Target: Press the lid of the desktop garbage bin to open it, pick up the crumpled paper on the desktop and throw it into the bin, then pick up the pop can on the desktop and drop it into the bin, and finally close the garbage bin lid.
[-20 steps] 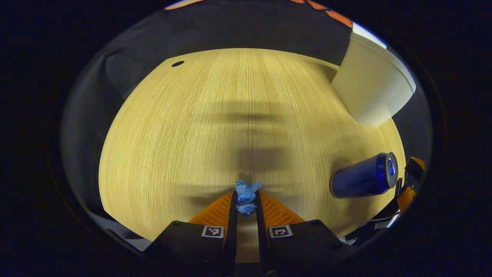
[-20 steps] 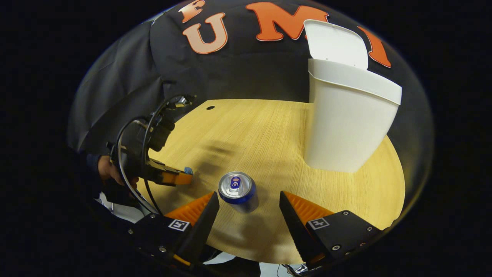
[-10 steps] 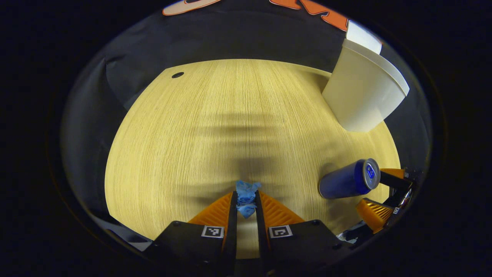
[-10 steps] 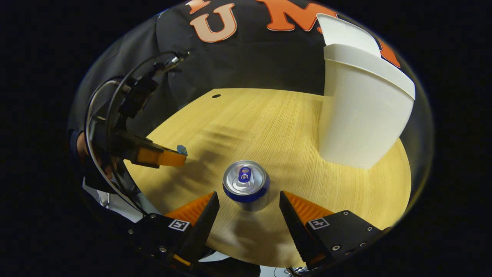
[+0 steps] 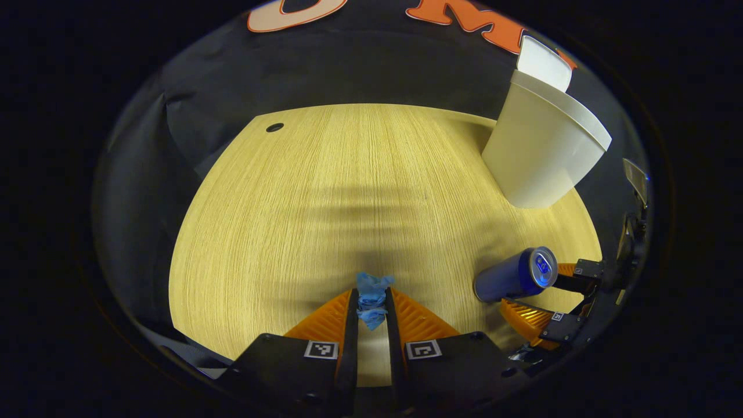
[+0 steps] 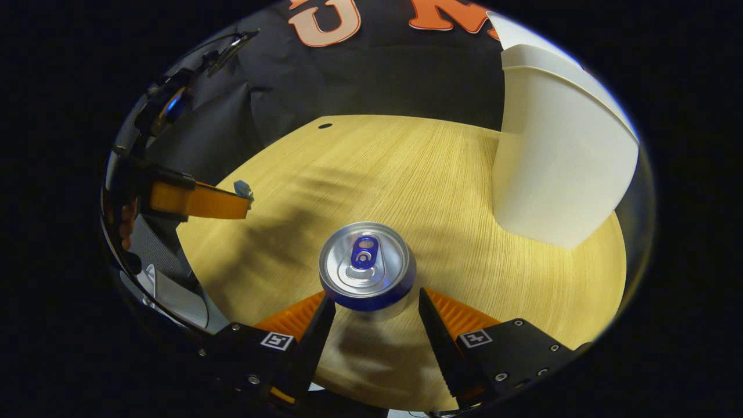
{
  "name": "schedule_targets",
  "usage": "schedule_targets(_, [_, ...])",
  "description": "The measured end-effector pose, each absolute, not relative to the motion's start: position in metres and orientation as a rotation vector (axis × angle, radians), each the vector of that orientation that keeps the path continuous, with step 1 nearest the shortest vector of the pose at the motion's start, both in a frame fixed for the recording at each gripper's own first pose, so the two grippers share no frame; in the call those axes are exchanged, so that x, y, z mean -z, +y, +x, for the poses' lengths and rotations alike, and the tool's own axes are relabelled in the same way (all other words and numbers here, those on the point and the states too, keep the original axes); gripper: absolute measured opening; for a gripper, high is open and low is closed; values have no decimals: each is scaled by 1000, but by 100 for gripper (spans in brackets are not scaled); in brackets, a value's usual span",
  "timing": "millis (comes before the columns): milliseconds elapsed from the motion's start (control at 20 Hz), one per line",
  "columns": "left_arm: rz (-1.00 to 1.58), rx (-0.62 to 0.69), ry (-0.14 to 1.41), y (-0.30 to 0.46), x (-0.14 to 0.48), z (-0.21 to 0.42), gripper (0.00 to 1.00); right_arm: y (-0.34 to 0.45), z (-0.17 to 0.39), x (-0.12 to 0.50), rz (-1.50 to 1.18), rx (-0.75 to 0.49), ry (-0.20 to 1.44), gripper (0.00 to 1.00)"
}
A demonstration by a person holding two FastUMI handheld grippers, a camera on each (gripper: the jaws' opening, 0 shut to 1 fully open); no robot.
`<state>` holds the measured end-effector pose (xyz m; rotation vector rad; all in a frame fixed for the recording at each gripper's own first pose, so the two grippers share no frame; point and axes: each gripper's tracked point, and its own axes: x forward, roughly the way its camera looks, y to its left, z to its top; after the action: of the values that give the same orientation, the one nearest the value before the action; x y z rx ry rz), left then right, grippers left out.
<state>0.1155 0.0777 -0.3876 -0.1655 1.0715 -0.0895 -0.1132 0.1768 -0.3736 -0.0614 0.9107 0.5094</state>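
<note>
In the left gripper view, the left gripper [image 5: 371, 307] has its two fingers drawn together on a small crumpled wad of blue paper [image 5: 371, 297], which pokes out just past the fingertips above the pale wood-grain round tabletop [image 5: 325, 197]. Ahead and to its right stands the tall white plastic bin [image 5: 537, 157] with its flip lid [image 5: 543, 55] raised. In the right gripper view, the right gripper [image 6: 371, 305] is spread wide, its fingertips flanking the upright blue aluminium pop can [image 6: 367, 266] with the silver top; whether either tip touches it cannot be told. The bin [image 6: 557, 168] rises ahead-right of this gripper, and the left gripper [image 6: 232, 200] shows far to its left with the paper [image 6: 242, 188] at its tip.
</note>
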Motion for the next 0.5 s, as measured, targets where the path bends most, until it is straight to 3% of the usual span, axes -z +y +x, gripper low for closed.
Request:
schedule_targets(250, [-158, 79, 1065, 85, 384, 116, 29, 182, -109, 386, -65, -523, 895, 87])
schedule_targets(500, [-143, 93, 1062, 86, 383, 120, 29, 184, -108, 385, -47, -539, 881, 78])
